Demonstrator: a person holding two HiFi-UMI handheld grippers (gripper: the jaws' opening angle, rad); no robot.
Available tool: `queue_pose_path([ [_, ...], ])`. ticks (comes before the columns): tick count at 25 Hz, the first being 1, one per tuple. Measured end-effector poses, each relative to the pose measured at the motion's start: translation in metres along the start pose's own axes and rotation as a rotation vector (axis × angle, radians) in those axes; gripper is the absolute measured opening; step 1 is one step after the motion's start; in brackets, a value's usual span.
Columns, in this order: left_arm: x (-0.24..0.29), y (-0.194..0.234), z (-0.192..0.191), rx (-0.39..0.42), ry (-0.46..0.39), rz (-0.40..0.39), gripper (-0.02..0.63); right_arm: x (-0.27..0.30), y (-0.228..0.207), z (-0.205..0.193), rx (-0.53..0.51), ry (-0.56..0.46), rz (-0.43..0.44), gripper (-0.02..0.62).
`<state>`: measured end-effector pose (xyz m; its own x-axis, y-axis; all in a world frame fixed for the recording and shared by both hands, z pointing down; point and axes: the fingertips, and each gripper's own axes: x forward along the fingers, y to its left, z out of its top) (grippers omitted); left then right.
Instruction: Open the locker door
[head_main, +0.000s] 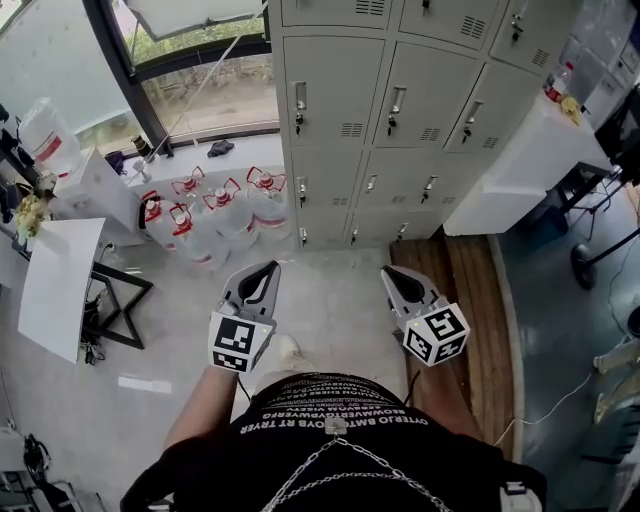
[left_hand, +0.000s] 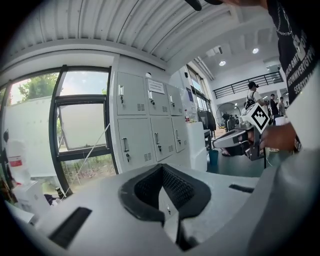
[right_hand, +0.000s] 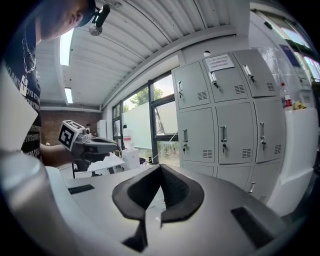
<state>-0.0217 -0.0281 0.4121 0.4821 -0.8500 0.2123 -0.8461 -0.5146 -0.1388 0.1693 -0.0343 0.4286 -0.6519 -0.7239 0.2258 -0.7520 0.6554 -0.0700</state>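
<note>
Hanging low and well short of the lockers (head_main: 390, 100), the left gripper (head_main: 262, 275) and right gripper (head_main: 395, 278) have jaws pressed together on nothing, probably awaiting the approach.

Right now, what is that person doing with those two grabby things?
A person stands facing a wall of grey lockers, a little way back from them, with a gripper in each hand. The left gripper and the right gripper are both shut and hold nothing. They point toward the lockers but touch none of them. Every locker door in view is closed, so the job of opening one has not started. Water jugs stand by the window.
</note>
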Motion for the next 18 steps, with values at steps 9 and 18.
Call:
queue_pose_path([
  [9,0.050,0.061,-0.009,-0.035,0.015,-0.051,-0.002,0.077,-0.015,0.015,0.003,0.019,0.008,-0.005],
  [18,0.081,0.116,-0.007,-0.025,0.004,-0.082,-0.002,0.137,-0.022,0.034,-0.005,0.038,-0.004,-0.005],
])
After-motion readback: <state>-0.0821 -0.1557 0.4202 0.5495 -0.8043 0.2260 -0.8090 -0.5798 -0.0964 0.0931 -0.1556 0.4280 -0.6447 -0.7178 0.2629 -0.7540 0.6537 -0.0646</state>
